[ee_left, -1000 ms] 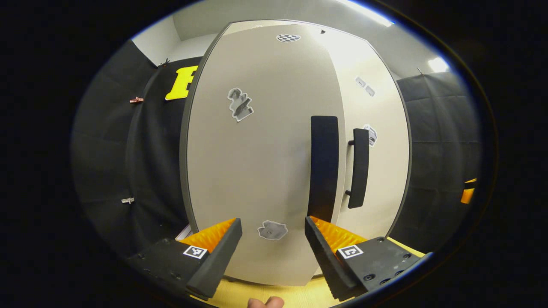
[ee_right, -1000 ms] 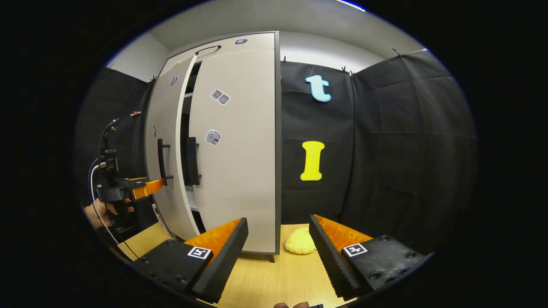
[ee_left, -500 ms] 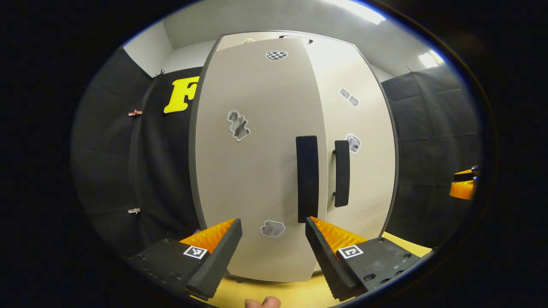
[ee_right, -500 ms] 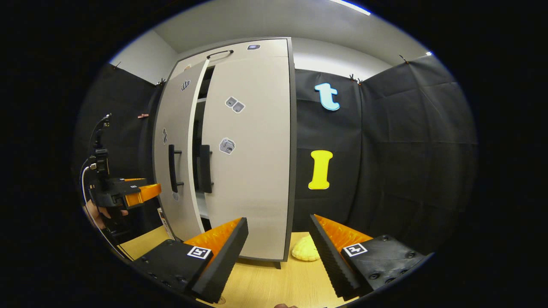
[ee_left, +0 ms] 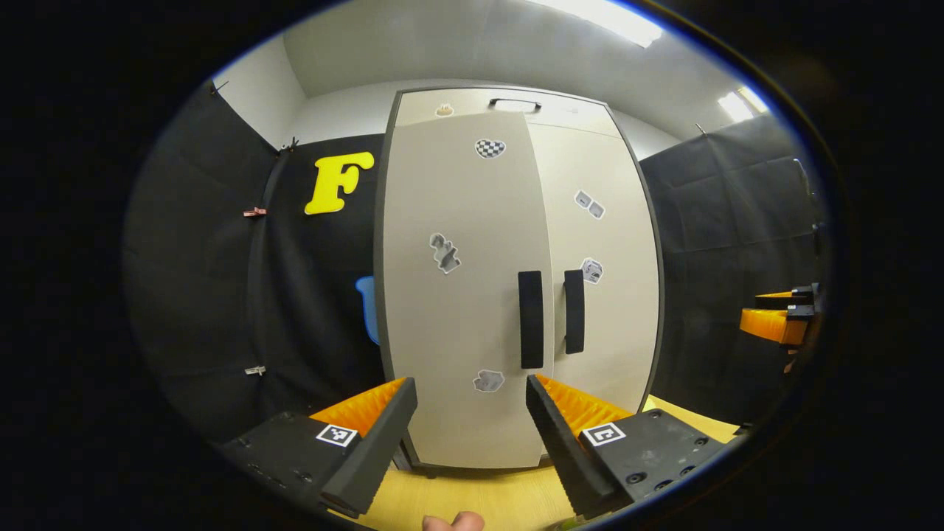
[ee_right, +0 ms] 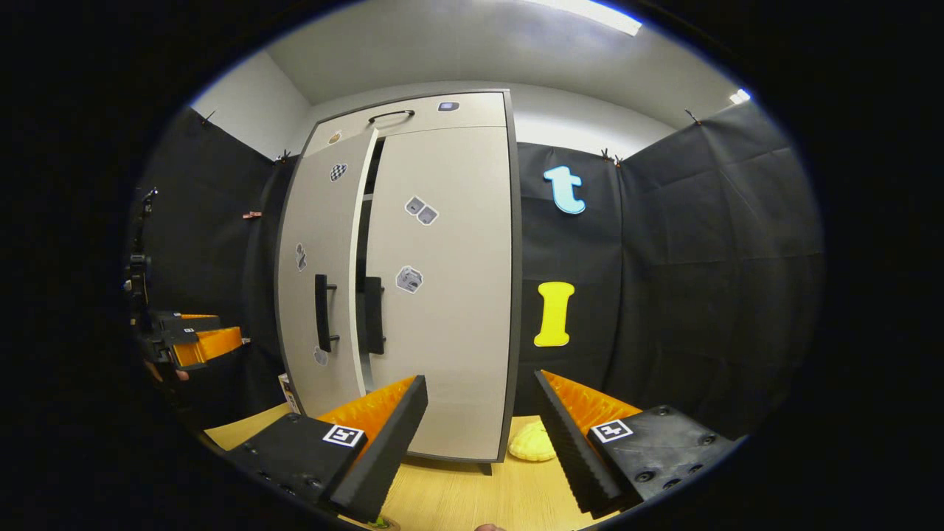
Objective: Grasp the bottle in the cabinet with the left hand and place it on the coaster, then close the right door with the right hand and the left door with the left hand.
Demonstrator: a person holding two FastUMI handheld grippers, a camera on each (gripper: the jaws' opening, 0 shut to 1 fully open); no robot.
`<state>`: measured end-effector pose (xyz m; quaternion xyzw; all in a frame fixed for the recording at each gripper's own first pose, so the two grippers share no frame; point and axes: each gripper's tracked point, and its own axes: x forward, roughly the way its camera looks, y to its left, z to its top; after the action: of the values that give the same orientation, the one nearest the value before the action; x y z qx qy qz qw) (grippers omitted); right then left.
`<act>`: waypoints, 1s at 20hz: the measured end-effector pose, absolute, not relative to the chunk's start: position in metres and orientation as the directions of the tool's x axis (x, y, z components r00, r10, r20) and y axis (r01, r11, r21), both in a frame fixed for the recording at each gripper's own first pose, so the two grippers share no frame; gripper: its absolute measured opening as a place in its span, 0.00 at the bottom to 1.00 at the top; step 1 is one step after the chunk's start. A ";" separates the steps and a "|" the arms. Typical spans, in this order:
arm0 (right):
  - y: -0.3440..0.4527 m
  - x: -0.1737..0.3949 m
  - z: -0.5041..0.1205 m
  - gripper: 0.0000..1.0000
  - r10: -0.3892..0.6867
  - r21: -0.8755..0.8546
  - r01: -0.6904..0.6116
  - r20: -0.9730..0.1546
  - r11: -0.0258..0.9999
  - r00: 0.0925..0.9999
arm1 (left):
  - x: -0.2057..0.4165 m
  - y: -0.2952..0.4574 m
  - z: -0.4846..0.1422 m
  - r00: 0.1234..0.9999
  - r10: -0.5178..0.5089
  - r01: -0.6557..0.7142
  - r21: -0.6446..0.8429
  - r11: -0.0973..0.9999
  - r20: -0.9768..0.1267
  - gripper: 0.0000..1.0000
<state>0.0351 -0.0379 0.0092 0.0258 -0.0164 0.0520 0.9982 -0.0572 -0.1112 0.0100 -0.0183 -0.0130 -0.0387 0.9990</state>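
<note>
The tall beige cabinet [ee_left: 472,184] stands straight ahead in the left gripper view. Its left door [ee_left: 457,310] and right door [ee_left: 597,317] look flush, their black handles [ee_left: 529,318] side by side. In the right gripper view the right door [ee_right: 450,295] is shut, while the left door [ee_right: 317,243] stands slightly ajar with a narrow dark gap [ee_right: 363,280]. My left gripper [ee_left: 470,383] is open and empty, well back from the doors. My right gripper [ee_right: 479,377] is open and empty too. A sliver of green [ee_right: 380,522] at the bottom edge is too small to identify.
The cabinet stands on a light wooden table [ee_right: 457,494]. A yellow lumpy object [ee_right: 536,445] lies on the table by the cabinet's right foot. The other gripper shows as orange fingers at far right [ee_left: 771,324] and far left [ee_right: 203,345]. Black cloth walls surround the cabinet.
Both grippers have drawn back from the cabinet, which now looks smaller. The left door has swung from partly open to almost shut.
</note>
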 end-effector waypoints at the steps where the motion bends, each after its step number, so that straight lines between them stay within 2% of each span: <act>1: -0.034 0.033 0.011 0.96 0.105 0.048 -0.107 0.040 0.993 0.994 | -0.065 -0.107 0.012 0.997 -0.067 0.068 -0.034 0.997 0.032 0.95; 9: -0.014 0.017 0.014 0.96 0.116 0.089 -0.120 0.041 0.989 0.992 | -0.110 -0.087 0.013 0.999 -0.032 0.034 -0.067 0.997 0.033 0.95; 20: -0.001 0.005 0.020 0.95 0.114 0.090 -0.119 0.054 0.989 0.992 | -0.125 -0.068 0.012 0.999 -0.003 0.005 -0.043 0.999 0.035 0.95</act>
<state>0.0051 -0.0007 0.0198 0.0468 -0.0243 0.0586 0.9969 -0.1245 -0.0676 0.0118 -0.0214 -0.0174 -0.0021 0.9996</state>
